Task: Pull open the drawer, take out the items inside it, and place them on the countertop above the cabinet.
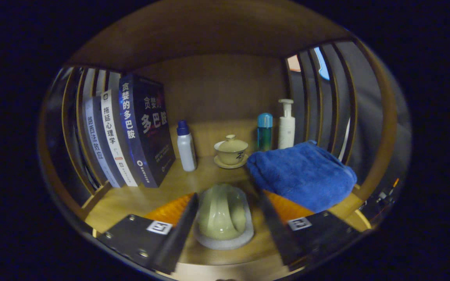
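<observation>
Wooden countertop (139, 197) carrying row of books (131, 132) leaning upright at left, white bottle with blue cap (186, 146), lidded cup on saucer (231, 151), teal bottle (264, 132), white pump bottle (286, 125), folded blue towel (301, 173), pale green cup (224, 214) sitting between gripper fingers (178, 228), untouched.

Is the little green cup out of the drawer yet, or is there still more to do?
Done: the green cup is out and sits on the wooden countertop, near the blue towel and lidded teacup. In hand: nothing gripped; the gripper is open, its fingers either side of the cup. Left: I cannot see the drawer, so I cannot tell what remains inside.
</observation>
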### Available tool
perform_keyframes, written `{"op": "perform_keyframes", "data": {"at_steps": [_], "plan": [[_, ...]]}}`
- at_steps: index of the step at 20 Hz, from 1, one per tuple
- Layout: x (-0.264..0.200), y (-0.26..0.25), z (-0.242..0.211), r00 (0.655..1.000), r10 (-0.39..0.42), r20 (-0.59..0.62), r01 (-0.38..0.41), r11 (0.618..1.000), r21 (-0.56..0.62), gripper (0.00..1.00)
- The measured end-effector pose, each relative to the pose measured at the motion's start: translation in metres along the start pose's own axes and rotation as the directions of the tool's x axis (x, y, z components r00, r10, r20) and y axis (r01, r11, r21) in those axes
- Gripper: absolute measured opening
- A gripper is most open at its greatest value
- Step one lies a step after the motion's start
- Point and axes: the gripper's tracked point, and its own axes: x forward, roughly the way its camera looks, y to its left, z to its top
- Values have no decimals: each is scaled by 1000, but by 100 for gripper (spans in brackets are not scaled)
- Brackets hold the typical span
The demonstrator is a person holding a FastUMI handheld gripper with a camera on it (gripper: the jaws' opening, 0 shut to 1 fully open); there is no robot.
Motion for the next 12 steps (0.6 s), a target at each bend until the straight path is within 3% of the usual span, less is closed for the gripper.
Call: {"op": "perform_keyframes", "data": {"at_steps": [1,6,12], "plan": [[-7,-1,6,1000,-2,21,2,1000,-11,100],[-55,4,19,999,39,26,-39,999,-7,100],[-139,16,31,986,156,53,-156,988,-6,100]]}}
